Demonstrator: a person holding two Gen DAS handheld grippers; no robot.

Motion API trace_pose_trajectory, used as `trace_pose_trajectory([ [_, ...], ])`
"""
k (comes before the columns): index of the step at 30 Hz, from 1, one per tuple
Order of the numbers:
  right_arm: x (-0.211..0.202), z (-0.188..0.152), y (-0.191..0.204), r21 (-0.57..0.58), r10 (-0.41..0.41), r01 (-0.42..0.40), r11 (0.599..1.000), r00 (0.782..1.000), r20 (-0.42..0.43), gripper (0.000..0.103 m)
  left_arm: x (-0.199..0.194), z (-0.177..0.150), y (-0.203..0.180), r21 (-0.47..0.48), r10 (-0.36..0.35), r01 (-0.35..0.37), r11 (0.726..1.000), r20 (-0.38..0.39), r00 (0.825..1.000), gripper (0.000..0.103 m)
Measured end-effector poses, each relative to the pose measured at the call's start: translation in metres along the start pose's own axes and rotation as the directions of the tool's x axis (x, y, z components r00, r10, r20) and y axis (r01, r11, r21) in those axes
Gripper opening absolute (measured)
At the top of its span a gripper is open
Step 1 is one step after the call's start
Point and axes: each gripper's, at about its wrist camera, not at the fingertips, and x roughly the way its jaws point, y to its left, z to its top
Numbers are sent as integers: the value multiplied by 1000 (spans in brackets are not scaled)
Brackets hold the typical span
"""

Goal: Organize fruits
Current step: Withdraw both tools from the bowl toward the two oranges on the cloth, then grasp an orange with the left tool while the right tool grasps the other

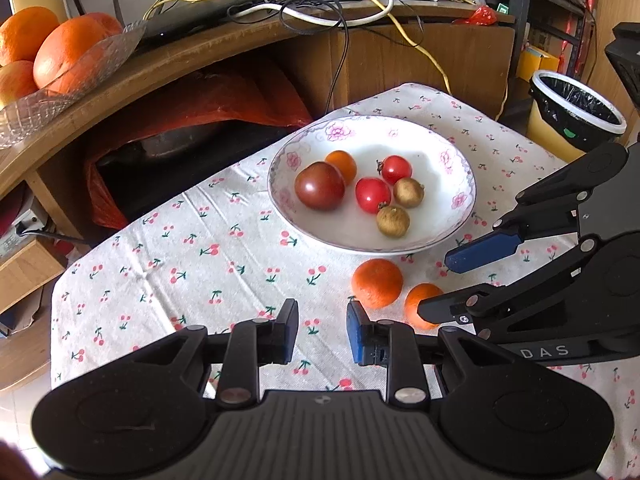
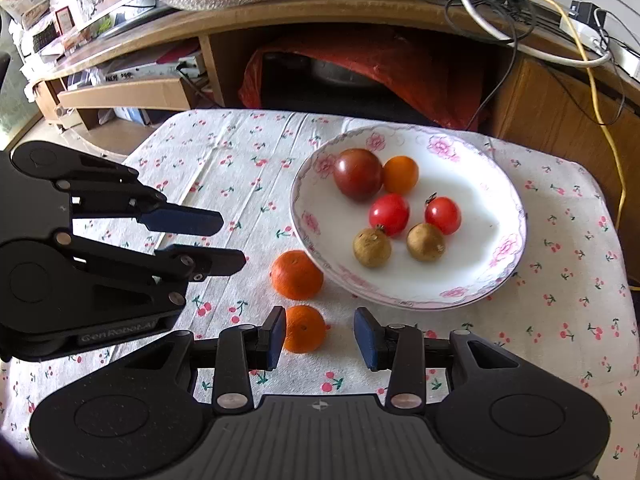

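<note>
A white bowl [image 2: 508, 200] with pink flowers sits on the cherry tablecloth [image 2: 224, 152]. Inside it are a dark tomato [image 2: 358, 174], two red tomatoes and two brown fruits. Two small oranges lie on the cloth by the bowl. The right gripper [image 2: 320, 338] is open, with the near orange [image 2: 306, 328] between its fingers. The left gripper [image 1: 322, 334] is open and holds nothing.

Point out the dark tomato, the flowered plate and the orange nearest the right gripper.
dark tomato [image 2: 358, 174], right wrist view, top.
flowered plate [image 2: 476, 296], right wrist view, near rim.
nearest orange [image 2: 306, 328], right wrist view, middle.
</note>
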Motion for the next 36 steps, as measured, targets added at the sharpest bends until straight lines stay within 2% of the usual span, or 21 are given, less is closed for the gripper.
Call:
trace_pose_trajectory([
  [14,20,2,14,-18,34,-35,999,998,-49,35,0,-8,7,1,12,-12,1000,-11,1000,36],
  [16,22,1,15,-24,28,-29,999,998,-58,29,0,-8,7,2,11,-11,1000,-13,1000,36],
  [18,22,1,14,-26,26,-28,999,998,-60,25,1,-8,7,2,7,-7,1000,-15,1000,36],
  [21,21,0,10,-5,42,-43,999,997,-69,24,2,-6,6,-4,-11,11,1000,-16,1000,36],
  [36,4,-11,-2,-14,28,-29,999,998,-57,23,15,2,-10,1,-77,77,997,-30,997,36],
])
